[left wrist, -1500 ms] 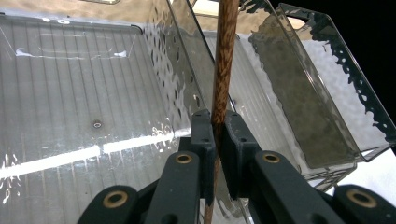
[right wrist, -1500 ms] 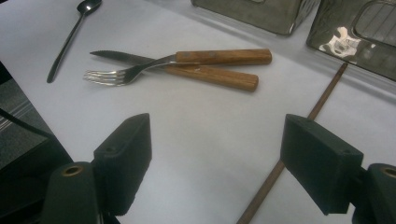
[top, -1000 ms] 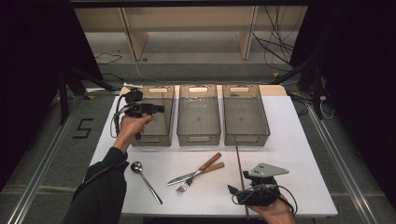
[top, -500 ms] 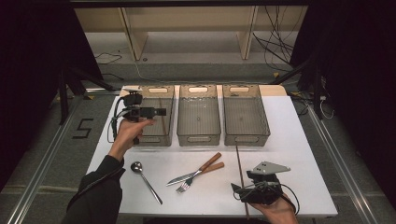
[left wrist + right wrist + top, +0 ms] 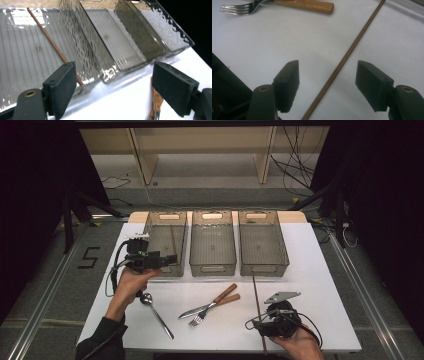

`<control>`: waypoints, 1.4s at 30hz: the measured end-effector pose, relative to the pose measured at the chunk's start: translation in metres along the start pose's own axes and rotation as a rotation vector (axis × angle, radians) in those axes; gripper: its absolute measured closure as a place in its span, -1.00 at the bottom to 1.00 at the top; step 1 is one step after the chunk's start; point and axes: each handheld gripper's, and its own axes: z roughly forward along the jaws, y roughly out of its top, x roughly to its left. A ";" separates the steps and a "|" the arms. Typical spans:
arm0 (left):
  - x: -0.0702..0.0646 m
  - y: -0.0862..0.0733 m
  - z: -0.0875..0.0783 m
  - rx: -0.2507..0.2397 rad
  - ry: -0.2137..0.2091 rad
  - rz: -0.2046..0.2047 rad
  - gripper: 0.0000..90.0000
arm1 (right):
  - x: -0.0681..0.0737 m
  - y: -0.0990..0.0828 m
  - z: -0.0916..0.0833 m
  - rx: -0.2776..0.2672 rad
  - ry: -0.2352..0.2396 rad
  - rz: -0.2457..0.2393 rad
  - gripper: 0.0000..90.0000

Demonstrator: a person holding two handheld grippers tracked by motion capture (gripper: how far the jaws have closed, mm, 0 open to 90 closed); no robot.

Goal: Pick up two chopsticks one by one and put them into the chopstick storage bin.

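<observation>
A thin brown chopstick [image 5: 172,245] lies inside the left bin [image 5: 150,232], also seen as chopstick [image 5: 50,40] on the ribbed floor. My left gripper [image 5: 167,260] hovers at that bin's near end. Its jaws have just been opening and stand wide, left gripper [image 5: 115,75], with nothing between them. A second chopstick [image 5: 257,300] lies on the white table at the right. My right gripper [image 5: 259,324] straddles it near the front edge. In the right gripper view the chopstick [image 5: 344,60] runs between the jaws of the right gripper [image 5: 328,75]. These have just been closing and stand apart from the stick.
Three clear smoky bins stand in a row at the back, with the middle bin [image 5: 193,247] and the right bin [image 5: 285,247] showing bare floors. A spoon [image 5: 155,312], a knife [image 5: 210,306] and a wood-handled fork [image 5: 222,304] lie on the table's front half.
The left hand has drawn its gripper back from over the left bin toward the near side and a little left. The right hand has stayed put.
</observation>
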 end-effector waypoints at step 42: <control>-0.037 -0.088 -0.016 -0.012 -0.073 0.142 -0.64 | -0.004 0.023 0.023 0.250 -0.033 -0.061 0.24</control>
